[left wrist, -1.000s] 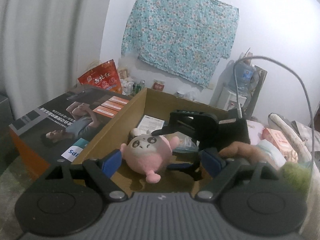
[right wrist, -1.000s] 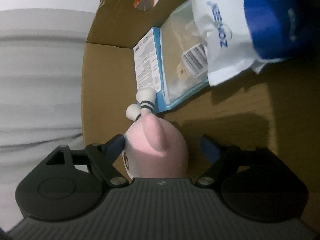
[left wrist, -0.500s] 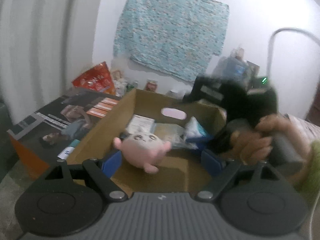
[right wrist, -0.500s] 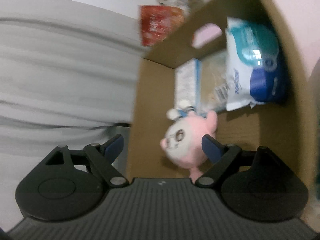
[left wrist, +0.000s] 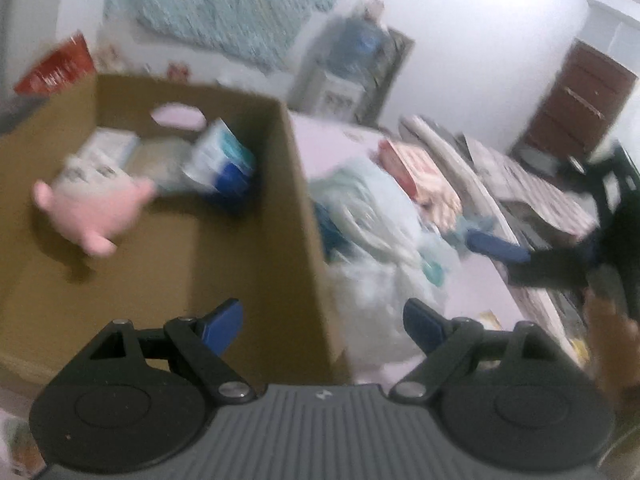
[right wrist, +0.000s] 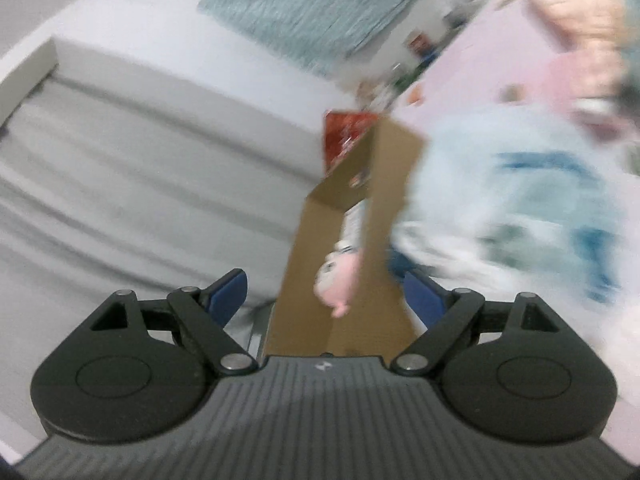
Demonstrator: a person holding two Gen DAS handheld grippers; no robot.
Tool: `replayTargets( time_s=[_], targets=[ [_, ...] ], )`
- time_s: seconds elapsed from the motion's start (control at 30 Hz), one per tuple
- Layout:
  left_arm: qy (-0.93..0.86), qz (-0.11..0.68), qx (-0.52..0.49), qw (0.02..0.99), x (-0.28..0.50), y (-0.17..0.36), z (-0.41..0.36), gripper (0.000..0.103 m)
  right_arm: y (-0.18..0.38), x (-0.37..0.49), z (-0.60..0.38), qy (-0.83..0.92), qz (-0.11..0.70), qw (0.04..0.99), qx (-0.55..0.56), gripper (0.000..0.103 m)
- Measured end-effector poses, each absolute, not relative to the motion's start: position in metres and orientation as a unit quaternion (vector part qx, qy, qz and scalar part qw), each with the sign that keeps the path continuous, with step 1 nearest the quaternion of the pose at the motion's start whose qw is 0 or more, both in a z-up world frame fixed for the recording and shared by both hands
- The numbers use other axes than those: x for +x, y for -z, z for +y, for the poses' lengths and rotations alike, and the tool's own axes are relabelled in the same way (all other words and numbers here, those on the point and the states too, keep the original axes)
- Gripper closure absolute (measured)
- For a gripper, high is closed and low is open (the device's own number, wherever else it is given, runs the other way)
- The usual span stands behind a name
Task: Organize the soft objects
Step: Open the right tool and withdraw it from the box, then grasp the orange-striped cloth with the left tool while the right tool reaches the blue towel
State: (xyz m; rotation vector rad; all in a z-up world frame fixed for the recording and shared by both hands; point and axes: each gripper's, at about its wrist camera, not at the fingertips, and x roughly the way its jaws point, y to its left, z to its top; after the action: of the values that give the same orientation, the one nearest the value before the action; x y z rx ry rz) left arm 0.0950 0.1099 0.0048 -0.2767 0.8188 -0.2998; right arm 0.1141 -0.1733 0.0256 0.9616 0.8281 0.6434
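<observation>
Pink plush (left wrist: 94,210) in box (left wrist: 304,216) (face right-wrist only)

Matt brown cardboard box (left wrist: 304,200) holds a soft plush toy (left wrist: 96,208).

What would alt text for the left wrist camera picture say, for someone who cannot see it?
Blurred fisheye view: a pink plush toy lies in an open cardboard box, beside a white-and-blue soft pack. The left gripper is open and empty in the foreground, above the box's right wall. Pale crumpled fabric lies right of the box.
</observation>
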Motion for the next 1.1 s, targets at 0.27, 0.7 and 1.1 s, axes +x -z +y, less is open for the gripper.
replayTargets(
  time_s=[0.27,0.7,1.1],
  targets=[
    [0.165,0.421,-0.064,0.890,0.088,0.008,0.064,0.012,0.011,0.070,-0.227,-0.241,0.365,0.764,0.475,0.015],
    [0.190,0.431,-0.047,0.881,0.072,-0.004,0.066,0.011,0.019,0.061,-0.233,-0.232,0.351,0.768,0.482,0.015],
    [0.186,0.411,-0.033,0.892,0.057,-0.029,0.080,0.010,0.017,0.058,-0.259,-0.182,0.331,0.803,0.461,0.014]
  ],
)
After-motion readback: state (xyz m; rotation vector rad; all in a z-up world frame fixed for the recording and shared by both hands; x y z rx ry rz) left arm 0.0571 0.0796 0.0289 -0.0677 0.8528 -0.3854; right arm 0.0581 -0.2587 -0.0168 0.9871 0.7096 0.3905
